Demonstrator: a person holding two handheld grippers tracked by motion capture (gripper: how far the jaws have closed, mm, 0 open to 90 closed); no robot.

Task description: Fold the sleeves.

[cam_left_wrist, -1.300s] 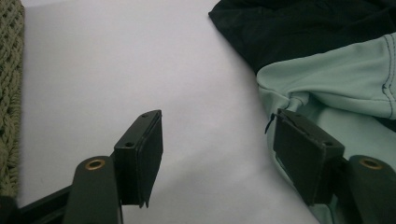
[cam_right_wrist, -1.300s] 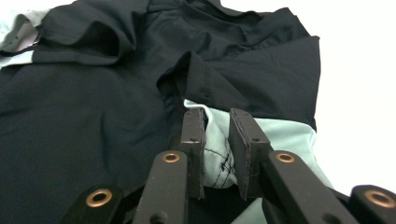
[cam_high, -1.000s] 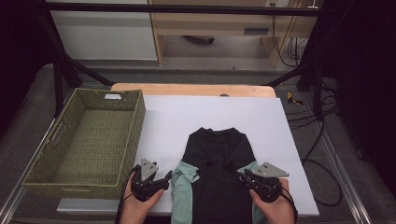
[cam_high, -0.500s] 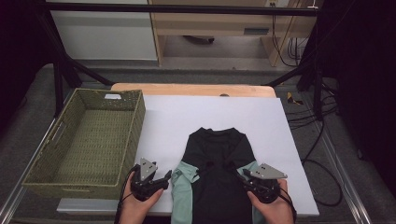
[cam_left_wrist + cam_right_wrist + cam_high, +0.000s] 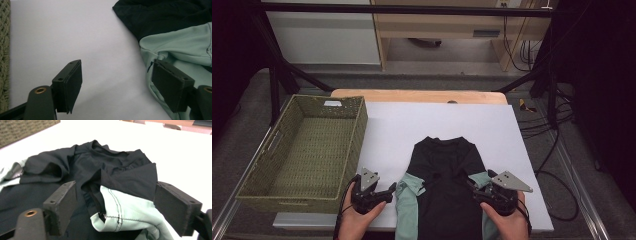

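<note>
A black shirt (image 5: 447, 180) with mint-green sleeves lies collar-away on the white table (image 5: 432, 125), near its front edge. My left gripper (image 5: 389, 190) sits low beside the shirt's left sleeve (image 5: 407, 200). In the left gripper view it (image 5: 117, 85) is open, one pad (image 5: 172, 86) touching the mint sleeve (image 5: 180, 47) and the other over bare table. My right gripper (image 5: 471, 183) is at the right sleeve. In the right gripper view it (image 5: 115, 205) is open, its jaws standing either side of the folded mint sleeve (image 5: 127, 210) and black shoulder (image 5: 130, 180).
A green woven basket (image 5: 302, 150) stands open along the table's left side, close to my left hand. The table's wooden back edge (image 5: 417, 95) lies beyond the shirt. Cables (image 5: 552, 125) trail on the floor at the right.
Almost nothing. Both grippers stay open at the sleeves; the right hand has shifted very slightly.
</note>
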